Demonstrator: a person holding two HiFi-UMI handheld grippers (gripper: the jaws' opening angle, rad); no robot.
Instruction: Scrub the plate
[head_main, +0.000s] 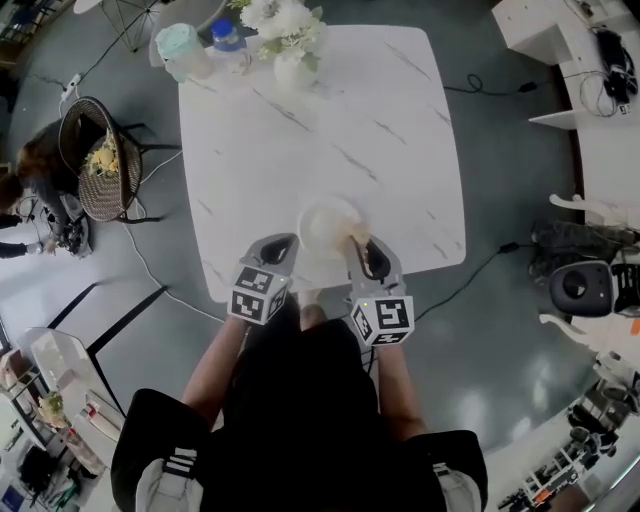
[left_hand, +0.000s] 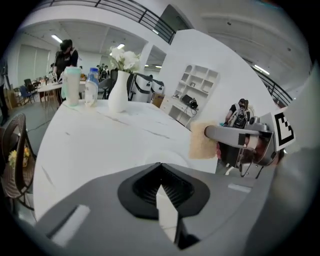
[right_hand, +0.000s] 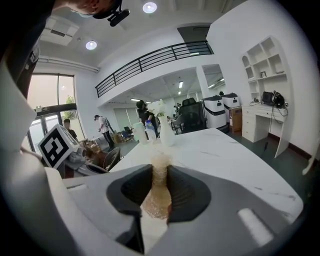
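A white plate (head_main: 326, 226) lies on the white marble table (head_main: 320, 120), near its front edge. My left gripper (head_main: 281, 247) is shut with nothing seen between its jaws, and its tips sit just off the plate's near-left rim. I cannot tell whether they touch it. The left gripper view shows the plate (left_hand: 165, 158) just beyond the left gripper (left_hand: 161, 186). My right gripper (head_main: 364, 250) is shut on a tan sponge (head_main: 356, 238) at the plate's near-right edge. The sponge (right_hand: 158, 192) fills the right gripper (right_hand: 159, 172), and the sponge (left_hand: 202, 141) also shows at the right of the left gripper view.
At the table's far edge stand a white vase of flowers (head_main: 287, 45), a water bottle (head_main: 228, 40) and a mint tumbler (head_main: 183, 50). A wicker chair (head_main: 105, 160) is left of the table. Cables run over the floor. The person's legs press against the front edge.
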